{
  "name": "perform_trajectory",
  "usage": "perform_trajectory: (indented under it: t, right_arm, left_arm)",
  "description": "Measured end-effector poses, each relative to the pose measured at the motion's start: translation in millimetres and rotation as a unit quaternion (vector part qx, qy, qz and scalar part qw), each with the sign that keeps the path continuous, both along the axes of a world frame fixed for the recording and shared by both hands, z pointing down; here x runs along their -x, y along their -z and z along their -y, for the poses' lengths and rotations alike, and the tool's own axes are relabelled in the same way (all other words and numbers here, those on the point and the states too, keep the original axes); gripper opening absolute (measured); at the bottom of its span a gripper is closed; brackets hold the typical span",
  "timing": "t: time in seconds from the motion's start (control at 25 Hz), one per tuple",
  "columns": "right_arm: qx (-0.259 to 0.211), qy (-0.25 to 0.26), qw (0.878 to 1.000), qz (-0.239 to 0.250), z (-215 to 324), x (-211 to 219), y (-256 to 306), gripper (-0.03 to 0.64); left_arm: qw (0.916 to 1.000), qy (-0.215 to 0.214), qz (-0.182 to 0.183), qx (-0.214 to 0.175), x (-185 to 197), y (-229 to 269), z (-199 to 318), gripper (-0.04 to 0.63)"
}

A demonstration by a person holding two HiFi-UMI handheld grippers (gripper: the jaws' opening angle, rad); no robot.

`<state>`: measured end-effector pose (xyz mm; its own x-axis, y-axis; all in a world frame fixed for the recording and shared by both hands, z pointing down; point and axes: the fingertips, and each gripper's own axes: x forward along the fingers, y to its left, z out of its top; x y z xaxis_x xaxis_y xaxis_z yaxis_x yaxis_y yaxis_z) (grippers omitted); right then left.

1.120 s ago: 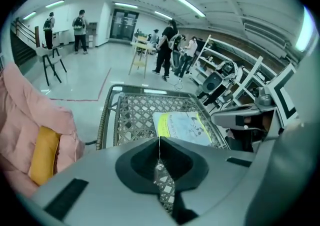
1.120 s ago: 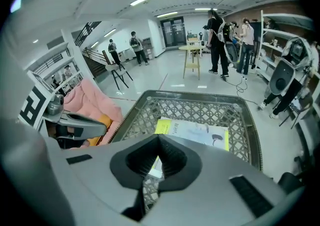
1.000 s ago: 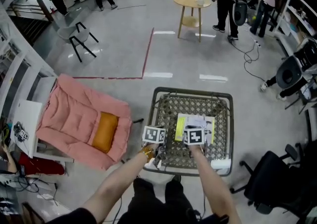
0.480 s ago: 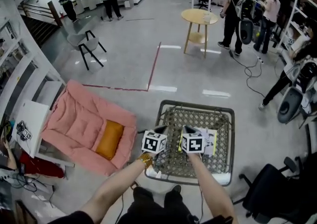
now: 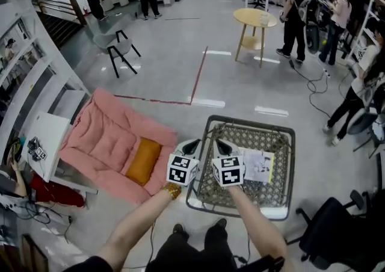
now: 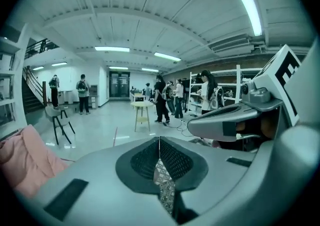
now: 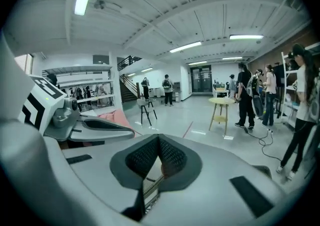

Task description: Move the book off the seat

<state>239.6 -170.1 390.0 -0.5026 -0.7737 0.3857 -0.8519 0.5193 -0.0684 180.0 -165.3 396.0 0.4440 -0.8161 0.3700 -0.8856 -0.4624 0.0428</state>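
Note:
The book [image 5: 259, 165], a thin magazine with a yellow edge, lies flat on the right half of the woven seat [image 5: 272, 138] with a metal frame. Both grippers hang side by side above the seat's left part, pointing away from me. The left gripper [image 5: 194, 143] is shut and holds nothing; in its own view the jaws [image 6: 159, 141] meet with nothing between them. Just left of the book and apart from it, the right gripper [image 5: 221, 144] is also shut and bare, as its own view [image 7: 158, 140] shows. Each gripper view looks out over the room rather than at the seat.
A pink cushioned lounge chair [image 5: 102, 141] with an orange pillow [image 5: 143, 160] stands left of the seat. A round wooden table [image 5: 255, 19] and several people stand far back. A black office chair [image 5: 337, 228] is at lower right, a small black chair [image 5: 120, 48] at back left.
Both grippers have risen from low over the seat and tilted up toward level, staying shut. The right gripper no longer covers the book, which lies where it was.

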Motion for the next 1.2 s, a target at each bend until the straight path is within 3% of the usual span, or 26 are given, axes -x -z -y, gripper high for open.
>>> perform_trajectory:
  t: [0.6, 0.88, 1.2]
  right_arm:
    - [-0.096, 0.015, 0.995, -0.024, -46, 99, 94, 0.014]
    - [-0.17, 0.034, 0.985, -0.004, -85, 134, 136, 0.014]
    - [-0.228, 0.071, 0.971, 0.015, -134, 170, 140, 0.014]
  left_arm:
    - [0.9952, -0.015, -0.016, -0.095, 89, 75, -39, 0.015]
    - [0.9833, -0.035, -0.016, -0.178, 113, 116, -86, 0.014]
    - [0.9735, -0.049, -0.04, -0.22, 146, 130, -134, 0.014]
